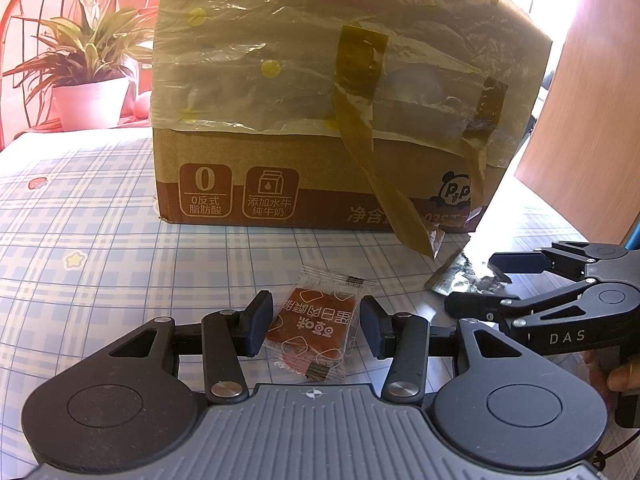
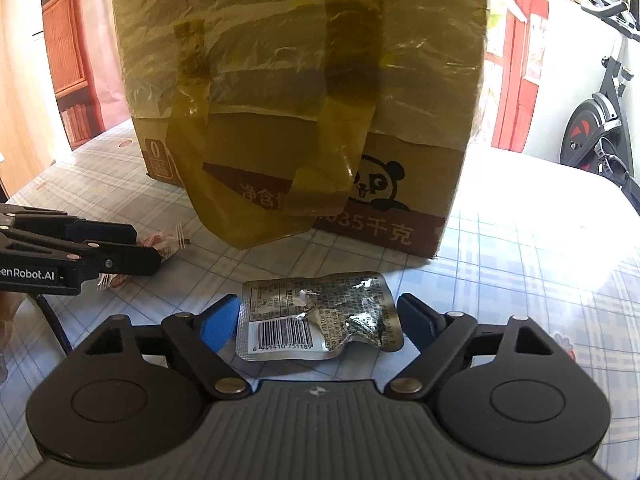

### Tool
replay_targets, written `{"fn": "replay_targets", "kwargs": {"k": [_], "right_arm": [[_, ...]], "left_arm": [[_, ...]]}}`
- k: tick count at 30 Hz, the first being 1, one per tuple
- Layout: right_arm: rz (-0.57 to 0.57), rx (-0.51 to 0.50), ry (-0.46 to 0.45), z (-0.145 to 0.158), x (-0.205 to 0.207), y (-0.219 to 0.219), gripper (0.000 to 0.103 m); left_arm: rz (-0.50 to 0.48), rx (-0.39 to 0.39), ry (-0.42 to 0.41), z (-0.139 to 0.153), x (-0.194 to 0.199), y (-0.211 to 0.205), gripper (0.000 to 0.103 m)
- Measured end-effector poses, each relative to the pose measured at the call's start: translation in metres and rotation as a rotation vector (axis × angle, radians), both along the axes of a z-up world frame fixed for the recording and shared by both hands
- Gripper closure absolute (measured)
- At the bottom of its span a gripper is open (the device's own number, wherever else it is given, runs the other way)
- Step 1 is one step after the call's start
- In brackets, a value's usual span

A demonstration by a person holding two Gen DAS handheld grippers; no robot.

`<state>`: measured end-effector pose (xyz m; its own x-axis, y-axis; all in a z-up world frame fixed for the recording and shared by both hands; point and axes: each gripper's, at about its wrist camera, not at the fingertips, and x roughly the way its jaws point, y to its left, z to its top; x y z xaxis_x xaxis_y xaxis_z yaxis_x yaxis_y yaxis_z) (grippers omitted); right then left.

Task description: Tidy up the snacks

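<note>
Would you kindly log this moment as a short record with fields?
surface: checked tablecloth
box: cardboard box, plastic-lined, taped
left tongs: straddle red snack packet, pads not visibly pressing
right tongs: straddle silver foil packet, pads apart from it
packets: both flat on the cloth, before the box
background: potted plant

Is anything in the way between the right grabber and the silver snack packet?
Nothing visible is. The silver snack packet lies flat on the checked tablecloth, already between the right gripper's open fingers, in front of the cardboard box.
</note>
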<state>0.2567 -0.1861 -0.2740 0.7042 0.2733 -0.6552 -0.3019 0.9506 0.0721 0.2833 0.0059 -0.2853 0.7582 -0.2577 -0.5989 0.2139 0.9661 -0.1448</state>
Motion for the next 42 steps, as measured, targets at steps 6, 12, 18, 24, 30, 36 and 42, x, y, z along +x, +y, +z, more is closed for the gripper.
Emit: {"fn": "replay_targets", "kwargs": {"k": [6, 12, 18, 24, 30, 36, 42], "right_arm": [[0.000, 0.032, -0.019, 0.003, -0.005, -0.006, 0.036], [0.008, 0.027, -0.039, 0.003, -0.008, -0.004, 0.056], [0.014, 0.004, -0.067, 0.005, -0.013, 0.002, 0.056], [-0.004, 0.019, -0.084, 0.009, -0.017, -0.001, 0.074], [-0.008, 0.001, -0.058, 0.017, -0.017, 0.003, 0.067], [0.017, -0.092, -0.041, 0.013, -0.016, 0.015, 0.031], [0.046, -0.042, 0.066, 0.010, -0.019, 0.021, 0.031]], "left_arm": [[0.000, -0.007, -0.001, 0.000, 0.000, 0.000, 0.053], [0.011, -0.043, -0.003, -0.001, 0.000, 0.006, 0.056], [-0.001, -0.033, -0.007, 0.001, -0.002, 0.006, 0.061], [-0.023, -0.025, -0.027, 0.013, -0.005, 0.006, 0.091], [-0.014, -0.020, -0.005, 0.015, -0.006, 0.012, 0.090], [-0.009, -0.017, 0.001, 0.019, -0.008, 0.019, 0.044], [-0.030, -0.012, 0.045, 0.012, -0.007, 0.020, 0.044]]}}
